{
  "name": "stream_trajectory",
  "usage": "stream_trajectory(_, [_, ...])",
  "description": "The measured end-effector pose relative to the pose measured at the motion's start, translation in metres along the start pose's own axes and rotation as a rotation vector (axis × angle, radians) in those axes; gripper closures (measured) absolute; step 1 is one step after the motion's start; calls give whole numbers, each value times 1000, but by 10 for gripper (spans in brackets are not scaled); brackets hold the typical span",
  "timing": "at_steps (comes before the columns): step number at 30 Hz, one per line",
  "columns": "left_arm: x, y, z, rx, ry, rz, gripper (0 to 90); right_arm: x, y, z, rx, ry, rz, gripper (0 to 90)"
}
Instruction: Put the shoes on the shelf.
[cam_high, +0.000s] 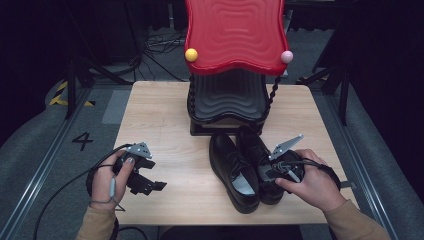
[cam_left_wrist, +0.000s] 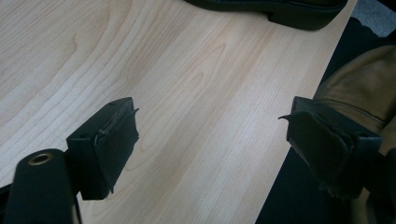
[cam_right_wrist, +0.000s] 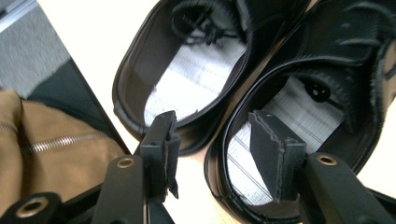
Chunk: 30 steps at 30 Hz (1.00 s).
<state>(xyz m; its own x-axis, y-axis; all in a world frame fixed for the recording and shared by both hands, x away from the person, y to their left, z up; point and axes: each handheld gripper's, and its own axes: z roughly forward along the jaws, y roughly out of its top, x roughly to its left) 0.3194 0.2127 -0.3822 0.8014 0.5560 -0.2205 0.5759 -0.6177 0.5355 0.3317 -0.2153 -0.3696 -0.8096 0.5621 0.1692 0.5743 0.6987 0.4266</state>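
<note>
A pale wooden worktop carries a red-topped tiered rack at its far edge, with a yellow ball and a pink ball at the red top's front corners. Just in front of the rack, a pair of black lace-up shoes stands side by side, touching, toes toward the rack and heels toward you: the left shoe nearer the worktop's middle, the right shoe beside it under your right hand. Your right gripper hangs over the heels with its jaws parted and gripping nothing, one pad above the left shoe's heel rim, the other over the right shoe's striped insole. Your left gripper sits low over bare wood near the front left, well apart from the shoes, jaws spread wide and empty.
</note>
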Motion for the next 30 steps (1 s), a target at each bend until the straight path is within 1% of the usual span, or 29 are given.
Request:
stream_trajectory(2, [0,0,0,-3,0,0,170,-1,3,0,-3,3,37,488])
stream_trajectory(5, [0,0,0,1,3,0,170,-4,7,4,7,39,72,472])
stream_trajectory(6, [0,0,0,1,3,0,170,-5,8,7,8,37,85,470])
stream_trajectory(7, [0,0,0,-1,0,-3,170,-5,8,7,8,37,85,470])
stream_trajectory(10, [0,-1,-1,-2,0,1,170,-9,11,15,39,24,138,456])
stream_trajectory(13, [1,-1,-1,0,-1,0,170,-13,12,24,57,16,184,439])
stream_trajectory(14, [0,-1,-1,-2,0,0,170,-14,13,27,59,27,183,435])
stream_trajectory(15, [0,-2,-1,-1,1,1,170,-15,14,32,62,48,194,435])
stream_trajectory(17, [0,-2,-1,-3,0,0,170,-16,14,35,67,47,200,435])
stream_trajectory(18, [0,-1,-2,-3,9,4,170,-18,16,40,71,32,214,435])
stream_trajectory(20, [0,-2,-2,-3,9,2,170,-21,17,44,67,17,232,439])
stream_trajectory(21, [0,-2,-2,-3,9,2,170,-21,17,44,67,17,232,439])
stream_trajectory(22, [0,-2,-2,-2,5,0,170,-23,18,49,69,-1,252,445])
stream_trajectory(25, [0,-2,-2,-3,4,0,170,-24,20,54,78,-8,264,473])
stream_trajectory(28, [0,-2,-2,-2,8,0,170,-25,21,62,99,20,296,538])
stream_trajectory(30, [0,-2,-2,-2,6,1,170,-24,23,64,110,-4,312,561])
